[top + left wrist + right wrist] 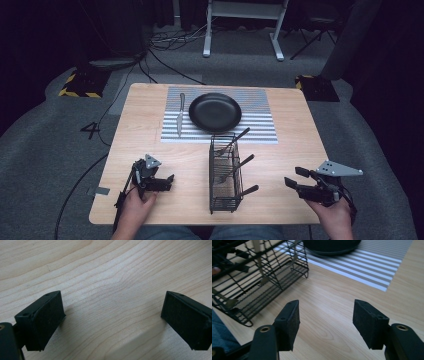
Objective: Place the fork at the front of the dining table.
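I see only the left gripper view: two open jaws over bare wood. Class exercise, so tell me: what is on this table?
Observer: A black wire basket stands at the table's middle, with cutlery handles sticking out.
Operator: Anything beyond it?
Observer: A black plate sits on a striped placemat, and a knife lies on the mat to the plate's left.
Operator: Where is the other gripper?
Observer: The right gripper is near the table's front right edge, jaws open and empty, to the right of the basket.
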A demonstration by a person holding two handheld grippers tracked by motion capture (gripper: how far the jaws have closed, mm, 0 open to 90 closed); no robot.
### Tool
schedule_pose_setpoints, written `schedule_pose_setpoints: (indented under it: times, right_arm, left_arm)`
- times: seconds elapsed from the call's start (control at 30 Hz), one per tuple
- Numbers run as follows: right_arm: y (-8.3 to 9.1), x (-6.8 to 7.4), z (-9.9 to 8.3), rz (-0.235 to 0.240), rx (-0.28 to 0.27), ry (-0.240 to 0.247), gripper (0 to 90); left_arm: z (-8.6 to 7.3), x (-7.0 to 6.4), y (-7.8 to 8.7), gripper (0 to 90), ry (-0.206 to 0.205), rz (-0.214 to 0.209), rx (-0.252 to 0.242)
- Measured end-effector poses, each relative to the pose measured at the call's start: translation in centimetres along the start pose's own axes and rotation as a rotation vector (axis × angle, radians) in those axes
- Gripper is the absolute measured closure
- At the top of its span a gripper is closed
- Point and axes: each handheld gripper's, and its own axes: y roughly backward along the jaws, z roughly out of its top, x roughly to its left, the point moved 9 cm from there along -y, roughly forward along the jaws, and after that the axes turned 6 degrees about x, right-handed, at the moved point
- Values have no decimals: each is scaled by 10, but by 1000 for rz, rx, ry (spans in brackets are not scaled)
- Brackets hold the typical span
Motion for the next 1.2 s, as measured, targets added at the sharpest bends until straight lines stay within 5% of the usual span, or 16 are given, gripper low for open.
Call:
schedule_pose_setpoints:
  times: [0.1,0.7,0.83,1.2]
  right_arm:
    - [10,10,11,-19,-27,61,387]
    - [30,83,37,144,-43,187,416]
    - [25,95,38,171,-38,230,420]
    - [-1,113,37,269,-9,225,454]
  left_arm:
    - [0,0,0,47,0,0,0]
    - [0,0,0,47,0,0,0]
    - [0,0,0,47,0,0,0]
    - [0,0,0,47,0,0,0]
